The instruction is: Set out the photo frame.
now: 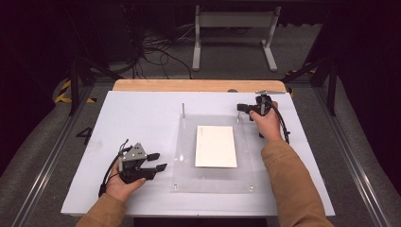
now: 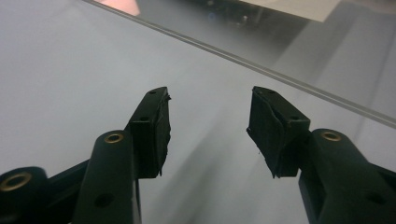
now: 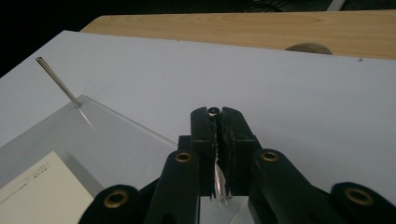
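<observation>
**White board, right jaws closed on a thin steel pin**

High view: white board (image 1: 142, 118) on a wooden table (image 1: 198, 85), dark floor and cables behind. On the board, a clear plate (image 1: 213, 182) with a pale card (image 1: 216, 145) lying flat in its middle. At the far right corner of the plate, a steel pin (image 1: 238, 116), pinched by the right gripper (image 1: 240, 108). At the far left corner, a second pin (image 1: 183, 109), free. Left gripper (image 1: 160, 161) low over the board, just beside the left edge of the plate, well apart from both pins.

Left gripper view: jaws spread, nothing between the pads, bare white board under them and the plate edge ahead.

Right gripper view: pads pressed together on the pin, its round top end just at the jaw tips, the shiny shaft running down between the pads. Long axis close to upright, free end up, foot at the plate; exact lean hard to tell.

Possible trouble, as a judgement: with a sideways pull, bending of the thin pin, or lifting and sliding of the plate with the card on it. With a weak pinch on smooth metal, slipping of the pin through the pads.
</observation>
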`<state>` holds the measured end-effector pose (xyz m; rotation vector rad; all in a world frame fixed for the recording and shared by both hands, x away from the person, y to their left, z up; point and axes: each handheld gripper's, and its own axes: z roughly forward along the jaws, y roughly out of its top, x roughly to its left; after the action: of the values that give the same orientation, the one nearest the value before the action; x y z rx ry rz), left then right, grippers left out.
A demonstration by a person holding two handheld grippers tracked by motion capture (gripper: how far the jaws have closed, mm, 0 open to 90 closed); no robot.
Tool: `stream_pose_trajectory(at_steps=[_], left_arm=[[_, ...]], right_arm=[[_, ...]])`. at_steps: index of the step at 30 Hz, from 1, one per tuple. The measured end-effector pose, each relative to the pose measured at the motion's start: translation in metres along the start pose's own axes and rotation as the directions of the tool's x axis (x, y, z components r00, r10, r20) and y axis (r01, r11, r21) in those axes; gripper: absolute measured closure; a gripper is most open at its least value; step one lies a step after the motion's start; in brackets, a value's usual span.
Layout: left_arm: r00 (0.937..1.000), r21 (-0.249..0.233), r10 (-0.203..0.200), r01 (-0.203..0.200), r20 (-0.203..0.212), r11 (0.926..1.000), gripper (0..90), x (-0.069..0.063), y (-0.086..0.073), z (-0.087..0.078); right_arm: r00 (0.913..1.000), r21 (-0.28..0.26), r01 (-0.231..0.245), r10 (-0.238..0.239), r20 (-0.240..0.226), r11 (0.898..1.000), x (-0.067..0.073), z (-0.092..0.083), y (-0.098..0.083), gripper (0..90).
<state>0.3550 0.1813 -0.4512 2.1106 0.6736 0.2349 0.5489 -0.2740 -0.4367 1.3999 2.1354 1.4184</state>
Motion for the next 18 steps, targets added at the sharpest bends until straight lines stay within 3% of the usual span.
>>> stream_pose_trajectory(at_steps=[5, 10, 12, 15, 18], left_arm=[[0.9974, -0.011, 0.072, -0.072, 0.001, 0.9974, 42.4, -0.006, 0.0, 0.003], [0.992, 0.007, 0.124, -0.123, -0.026, 0.9923, 40.7, -0.011, 0.001, 0.006], [0.9881, -0.004, 0.15, -0.15, -0.034, 0.9887, 39.7, -0.014, 0.003, 0.007], [0.9741, -0.013, 0.219, -0.22, -0.055, 0.9753, 38.3, -0.023, 0.008, 0.01], [0.9666, -0.013, 0.252, -0.253, -0.046, 0.9674, 38.0, -0.028, 0.01, 0.012]], right_arm=[[0.9994, 0.004, -0.033, 0.033, -0.008, 0.999, -0.002, 0.001, 0.001, 83.9], [0.9985, 0.002, -0.052, 0.052, -0.019, 0.999, -0.004, 0.002, 0.001, 83.6], [0.9982, 0.004, -0.055, 0.055, -0.023, 0.998, -0.004, 0.002, 0.002, 83.4], [0.9978, 0.004, -0.062, 0.062, -0.025, 0.998, -0.004, 0.001, 0.001, 83.2], [0.9971, 0.001, -0.073, 0.073, -0.023, 0.997, -0.004, 0.002, 0.001, 83.1]])
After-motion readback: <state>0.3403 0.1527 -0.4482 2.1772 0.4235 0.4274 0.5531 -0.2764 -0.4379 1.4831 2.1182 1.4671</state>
